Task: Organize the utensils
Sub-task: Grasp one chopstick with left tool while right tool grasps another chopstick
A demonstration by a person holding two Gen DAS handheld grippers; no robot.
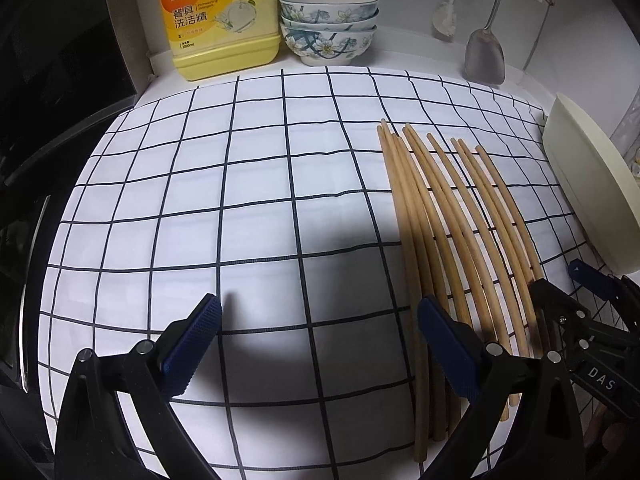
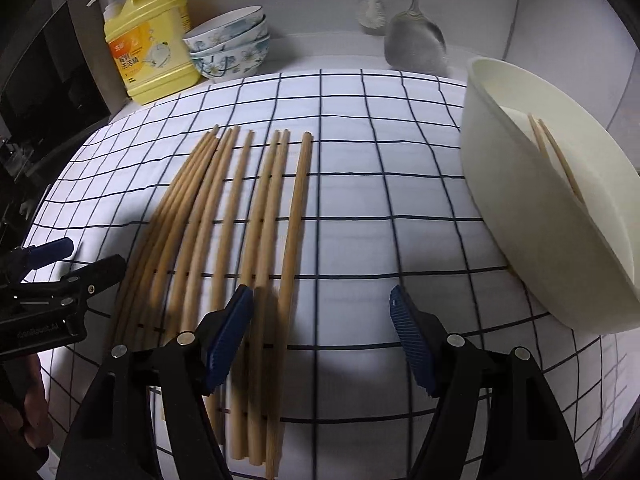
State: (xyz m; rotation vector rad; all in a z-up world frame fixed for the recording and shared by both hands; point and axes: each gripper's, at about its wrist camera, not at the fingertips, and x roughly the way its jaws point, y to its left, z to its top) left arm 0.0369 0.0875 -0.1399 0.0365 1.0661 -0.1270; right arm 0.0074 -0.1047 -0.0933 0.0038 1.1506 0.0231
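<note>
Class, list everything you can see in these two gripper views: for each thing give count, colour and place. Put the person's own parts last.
Wooden chopsticks: about nine, tan, side by side on the cloth; two more in the basin.
Checked cloth: one, white with dark lines, covering the counter.
Plastic basin: one, cream, tilted at right.
Detergent bottle: one, yellow, back left.
Floral bowls: three, stacked beside the bottle.
Metal spatula: one, hanging at the back.
Brush: one, white, hanging.
Left gripper: open.
Right gripper: open.

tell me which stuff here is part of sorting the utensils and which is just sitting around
Part of the job:
chopsticks on the cloth
cream bowl with two chopsticks inside

Just sitting around:
dish soap bottle
stacked flowered bowls
hanging spatula
hanging brush
</note>
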